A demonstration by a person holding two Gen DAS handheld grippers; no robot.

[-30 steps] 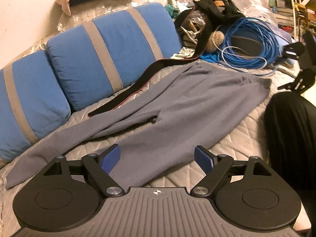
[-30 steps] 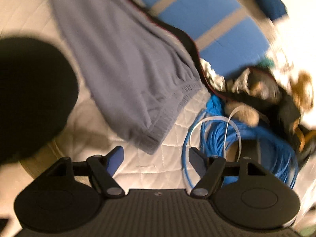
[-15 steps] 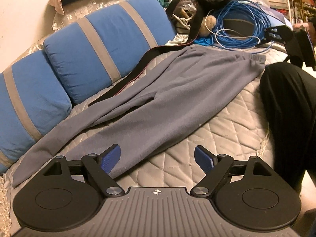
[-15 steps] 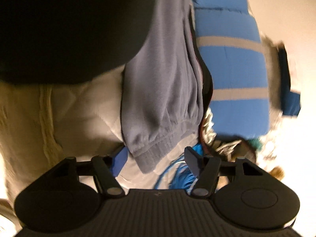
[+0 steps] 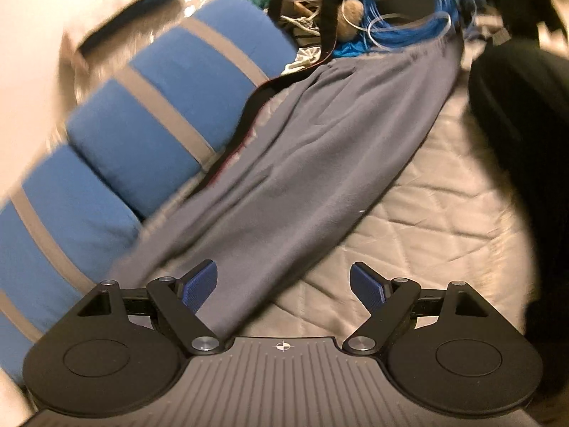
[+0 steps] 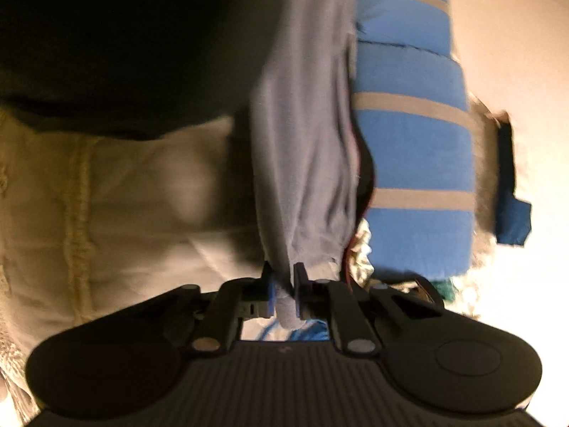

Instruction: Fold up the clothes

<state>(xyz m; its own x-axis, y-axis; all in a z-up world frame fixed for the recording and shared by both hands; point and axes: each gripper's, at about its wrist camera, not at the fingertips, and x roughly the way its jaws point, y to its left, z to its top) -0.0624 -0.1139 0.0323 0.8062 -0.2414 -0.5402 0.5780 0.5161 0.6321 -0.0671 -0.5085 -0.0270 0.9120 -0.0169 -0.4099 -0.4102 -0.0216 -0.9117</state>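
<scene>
Trousers, seemingly unlabelled, pinched by right hand-held gripper; left hand-held gripper gapes, empty.

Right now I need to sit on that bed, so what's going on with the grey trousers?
A person holding a gripper in each hand is starting to fold the grey trousers, which lie stretched across the quilted bed beside the blue striped cushions. The right gripper is shut on the waistband end, near the coil of blue cable. The left gripper is open over the leg end, holding nothing. No fold is made yet.
</scene>
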